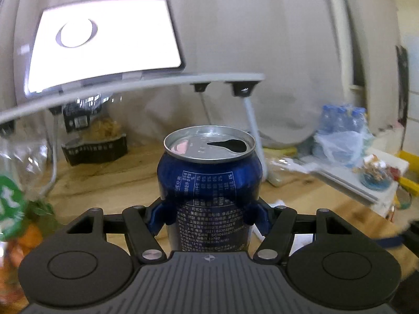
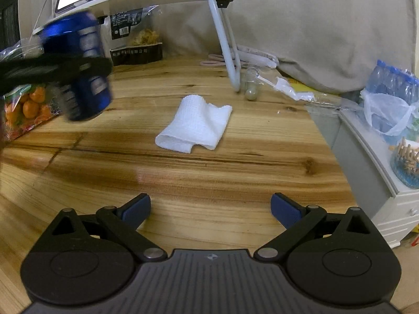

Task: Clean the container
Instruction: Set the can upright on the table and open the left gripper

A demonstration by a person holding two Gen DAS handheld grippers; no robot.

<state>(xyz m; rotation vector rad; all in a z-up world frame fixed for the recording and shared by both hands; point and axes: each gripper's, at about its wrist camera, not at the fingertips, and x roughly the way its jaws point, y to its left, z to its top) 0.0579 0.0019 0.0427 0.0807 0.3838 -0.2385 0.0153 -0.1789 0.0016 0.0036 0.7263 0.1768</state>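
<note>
Between left gripper (image 1: pixel 209 213) pads: can (image 1: pixel 209 183).

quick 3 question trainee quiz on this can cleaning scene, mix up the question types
1. True or false: the left gripper is shut on the blue can.
2. Multiple choice: the white cloth is (a) held in the right gripper, (b) lying folded on the wooden table, (c) draped over the can.
3. Fill in: the can's top is already ____.

Key:
1. True; its blue pads press both sides of the can.
2. b; the right gripper is open and holds nothing, short of the cloth.
3. Open; the mouth hole shows dark in the left wrist view.
</note>
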